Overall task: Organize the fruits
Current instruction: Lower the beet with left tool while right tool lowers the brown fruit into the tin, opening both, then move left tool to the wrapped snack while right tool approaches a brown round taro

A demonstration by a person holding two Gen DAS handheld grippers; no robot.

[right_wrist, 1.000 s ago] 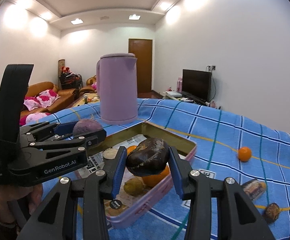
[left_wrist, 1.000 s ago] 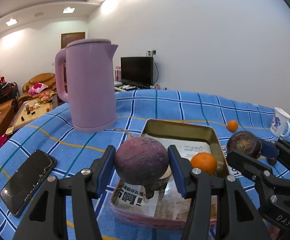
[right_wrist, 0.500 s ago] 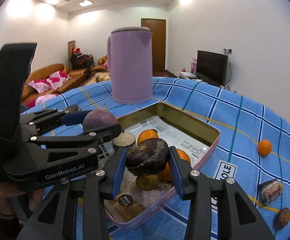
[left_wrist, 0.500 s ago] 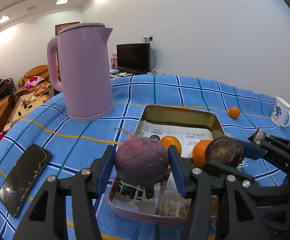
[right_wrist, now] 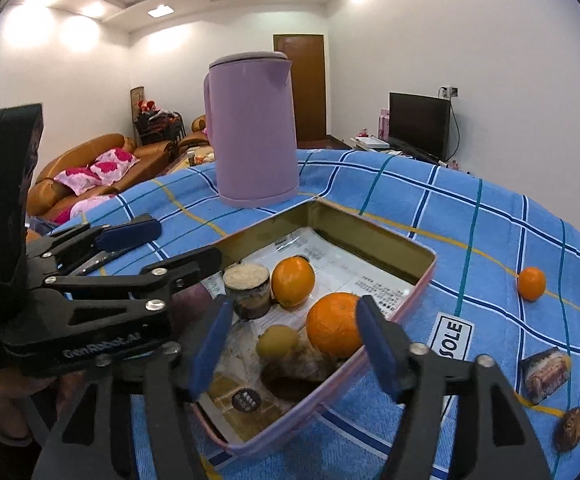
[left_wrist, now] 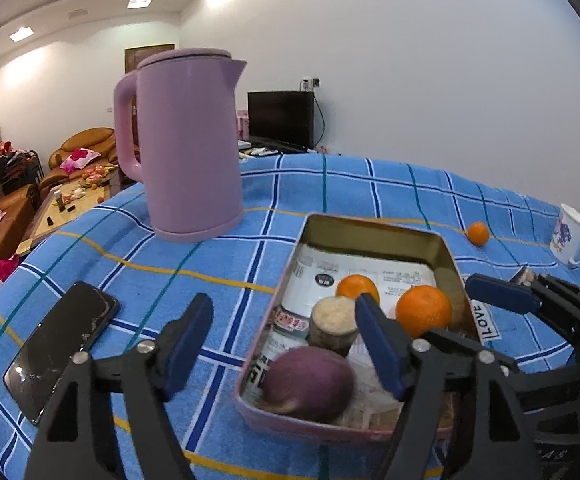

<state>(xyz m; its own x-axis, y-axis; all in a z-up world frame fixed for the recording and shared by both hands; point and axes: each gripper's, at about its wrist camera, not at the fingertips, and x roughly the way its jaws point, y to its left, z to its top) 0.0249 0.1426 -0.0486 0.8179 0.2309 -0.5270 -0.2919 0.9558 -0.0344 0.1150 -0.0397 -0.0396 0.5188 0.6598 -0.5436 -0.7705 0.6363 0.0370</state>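
Observation:
A pink tin tray [left_wrist: 374, 226] [right_wrist: 418, 288] lined with paper sits on the blue checked cloth. In it lie a purple round fruit [left_wrist: 310, 384], a cut stub [left_wrist: 334, 320] [right_wrist: 246, 280], two oranges [left_wrist: 424, 310] [right_wrist: 293, 282] and a small yellow fruit [right_wrist: 277, 340]. A dark brown fruit [right_wrist: 290, 380] lies at the tray's near end. My left gripper [left_wrist: 283, 344] is open and empty above the tray's near left corner. My right gripper [right_wrist: 292, 346] is open and empty over the tray's near end.
A tall pink kettle [left_wrist: 185, 152] [right_wrist: 251, 128] stands behind the tray. A black phone [left_wrist: 61, 344] lies at left. A loose orange [left_wrist: 478, 233] [right_wrist: 531, 283] and a white mug [left_wrist: 570, 236] lie at right. A wrapped snack [right_wrist: 544, 374] and a brown date [right_wrist: 572, 428] lie right of the tray.
Both grippers have opened. The purple fruit has dropped from my left gripper into the tray, and the dark brown fruit from my right gripper into the tray.

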